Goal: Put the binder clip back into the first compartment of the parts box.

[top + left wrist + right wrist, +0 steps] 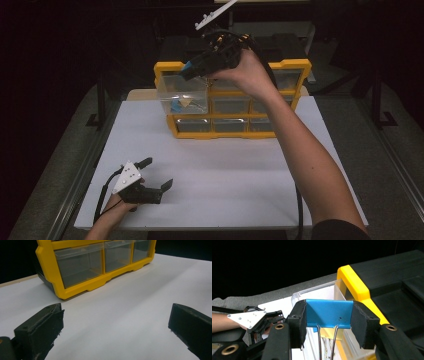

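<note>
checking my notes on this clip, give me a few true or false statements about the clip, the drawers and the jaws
1. The right gripper has its jaws shut on a blue metal binder clip. True.
2. The left gripper holds a second clip. False: its jaws stand open with nothing between them, low over the white table top.
3. The top-left clear plastic drawer of the yellow-framed drawer cabinet is pulled out. True.
4. The pulled-out drawer is empty. False: small items, one blue and one pale, lie in it.
5. The held clip hangs over the table's near edge. False: it is above the pulled-out drawer.
</note>
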Demonstrator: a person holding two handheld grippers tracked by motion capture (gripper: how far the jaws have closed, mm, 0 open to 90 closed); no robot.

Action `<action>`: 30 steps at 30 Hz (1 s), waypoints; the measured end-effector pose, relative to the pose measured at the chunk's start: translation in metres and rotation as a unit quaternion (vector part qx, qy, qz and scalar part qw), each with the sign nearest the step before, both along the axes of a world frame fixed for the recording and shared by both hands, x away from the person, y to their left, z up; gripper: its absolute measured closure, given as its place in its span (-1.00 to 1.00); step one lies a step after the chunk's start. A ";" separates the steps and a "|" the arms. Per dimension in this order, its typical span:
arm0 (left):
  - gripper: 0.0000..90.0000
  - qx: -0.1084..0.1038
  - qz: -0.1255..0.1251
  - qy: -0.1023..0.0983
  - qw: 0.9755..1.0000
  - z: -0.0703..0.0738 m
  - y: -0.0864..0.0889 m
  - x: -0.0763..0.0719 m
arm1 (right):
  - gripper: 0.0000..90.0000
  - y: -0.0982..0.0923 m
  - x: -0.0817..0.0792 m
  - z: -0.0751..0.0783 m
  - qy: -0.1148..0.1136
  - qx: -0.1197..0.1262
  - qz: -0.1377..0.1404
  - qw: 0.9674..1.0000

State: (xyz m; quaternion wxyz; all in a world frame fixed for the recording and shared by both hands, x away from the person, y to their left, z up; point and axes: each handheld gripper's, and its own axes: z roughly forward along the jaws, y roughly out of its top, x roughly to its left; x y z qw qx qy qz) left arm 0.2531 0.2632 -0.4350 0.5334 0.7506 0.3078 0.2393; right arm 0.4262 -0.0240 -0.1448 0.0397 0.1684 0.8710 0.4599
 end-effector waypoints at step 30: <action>-1.00 0.004 -0.003 -0.001 1.000 0.001 0.001 0.000 | 0.09 0.024 0.015 -0.025 0.001 -0.039 0.009 0.999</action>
